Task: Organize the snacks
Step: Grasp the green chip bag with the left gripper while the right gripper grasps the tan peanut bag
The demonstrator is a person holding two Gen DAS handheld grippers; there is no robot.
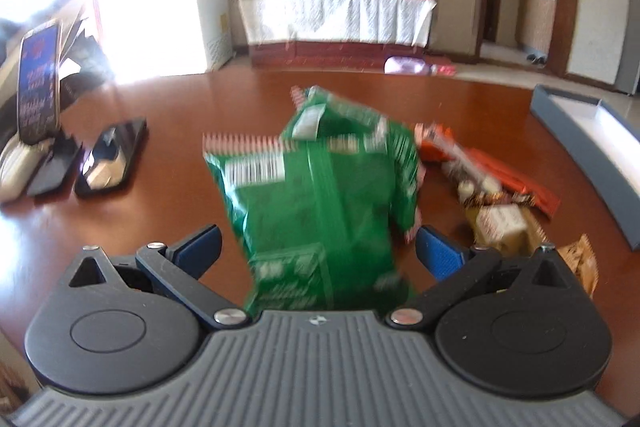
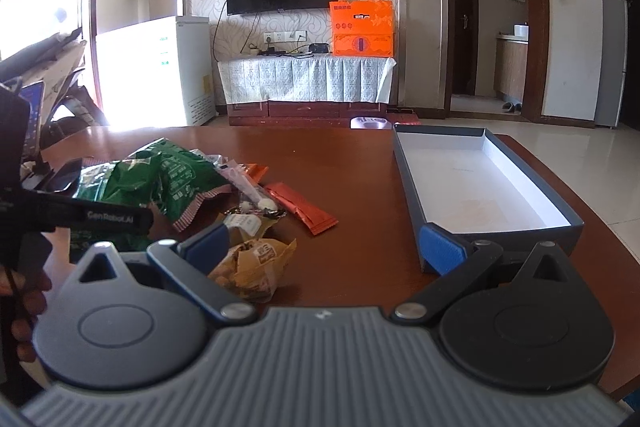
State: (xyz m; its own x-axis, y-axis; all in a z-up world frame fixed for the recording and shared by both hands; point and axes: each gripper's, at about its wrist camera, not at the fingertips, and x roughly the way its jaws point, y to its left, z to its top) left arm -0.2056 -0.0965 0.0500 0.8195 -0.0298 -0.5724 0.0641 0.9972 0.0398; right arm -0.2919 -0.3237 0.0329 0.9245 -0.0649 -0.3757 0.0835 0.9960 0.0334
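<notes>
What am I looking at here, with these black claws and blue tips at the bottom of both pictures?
Each picture comes from a camera on a hand-held two-finger gripper; a person carries one in each hand. The left gripper is open, its blue pads either side of a green crinkly snack bag, not clearly squeezing it. The right gripper is open and holds nothing. On the brown wooden table lie an orange sachet, a yellow wrapped snack and an empty dark-blue cardboard box with a white inside.
</notes>
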